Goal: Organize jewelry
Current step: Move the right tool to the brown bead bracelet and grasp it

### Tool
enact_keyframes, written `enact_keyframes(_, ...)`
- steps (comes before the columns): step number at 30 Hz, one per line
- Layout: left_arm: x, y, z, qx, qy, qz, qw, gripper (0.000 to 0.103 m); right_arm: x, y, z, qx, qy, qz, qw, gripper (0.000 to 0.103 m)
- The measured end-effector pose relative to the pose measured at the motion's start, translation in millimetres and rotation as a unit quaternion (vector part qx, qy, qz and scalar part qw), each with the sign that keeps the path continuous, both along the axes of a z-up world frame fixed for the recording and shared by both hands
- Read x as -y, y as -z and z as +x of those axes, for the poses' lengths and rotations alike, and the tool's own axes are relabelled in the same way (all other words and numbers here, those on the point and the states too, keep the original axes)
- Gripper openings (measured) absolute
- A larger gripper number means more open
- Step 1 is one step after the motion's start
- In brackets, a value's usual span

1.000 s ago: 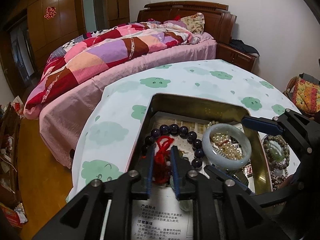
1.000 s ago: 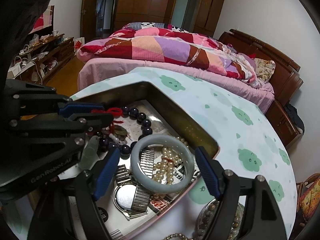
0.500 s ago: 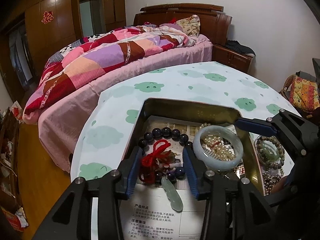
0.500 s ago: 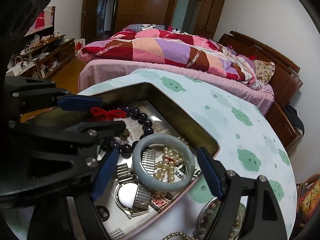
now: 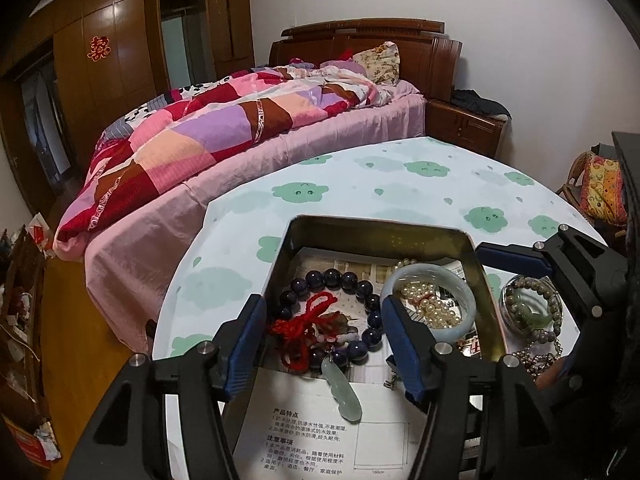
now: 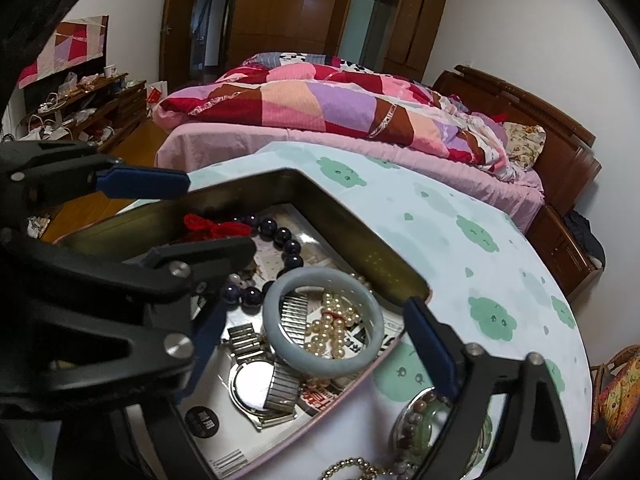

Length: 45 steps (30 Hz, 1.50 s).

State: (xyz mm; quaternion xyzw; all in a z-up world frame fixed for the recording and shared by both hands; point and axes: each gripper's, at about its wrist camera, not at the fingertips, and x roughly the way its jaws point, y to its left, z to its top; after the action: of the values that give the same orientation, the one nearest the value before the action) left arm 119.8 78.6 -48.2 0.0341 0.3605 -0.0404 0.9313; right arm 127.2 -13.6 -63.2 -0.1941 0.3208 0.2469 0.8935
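An open metal tin (image 5: 376, 236) on the table holds the jewelry. My left gripper (image 5: 324, 340) hovers over its near end with its jaws opening. Between them, untouched, lie a red cord (image 5: 304, 320) with a pale jade pendant (image 5: 342, 388) and a dark bead bracelet (image 5: 332, 278). My right gripper (image 6: 320, 344) also has its jaws opening. They straddle a pale jade bangle (image 6: 320, 364) that lies over a pearl string (image 6: 328, 328), with gaps on both sides. A metal-band watch (image 6: 256, 384) lies beside the bangle.
A small glass dish (image 5: 532, 308) of green and grey bead bracelets stands right of the tin. A printed sheet (image 5: 304, 432) lines the tin's near part. The cloud-print tablecloth (image 5: 400, 184) stretches beyond, then a bed (image 5: 240, 128) and a wardrobe.
My left gripper, earlier shut on the red cord, has let it go and spread its jaws; the pendant now lies on the sheet. The right jaws have widened around the bangle.
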Motion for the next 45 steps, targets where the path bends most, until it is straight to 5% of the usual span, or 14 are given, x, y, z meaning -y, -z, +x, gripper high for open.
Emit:
enact_keyframes(17,2,-7,-9,0.009,-0.005,0.014,0.9999,0.066,11,-1,1,-0.009,0.013,0.016,1.000,0.095)
enact_keyframes(34,-20,-13,-36,0.027,-0.056,-0.012,0.9980,0.073,26,-9,-19,-0.013,0.016,0.047,0.999,0.095)
enact_keyframes(45,6,-5,-58,0.022,-0.050,-0.009,0.9985,0.073,101,-13,-35,-0.024,0.077,0.076,0.994,0.095)
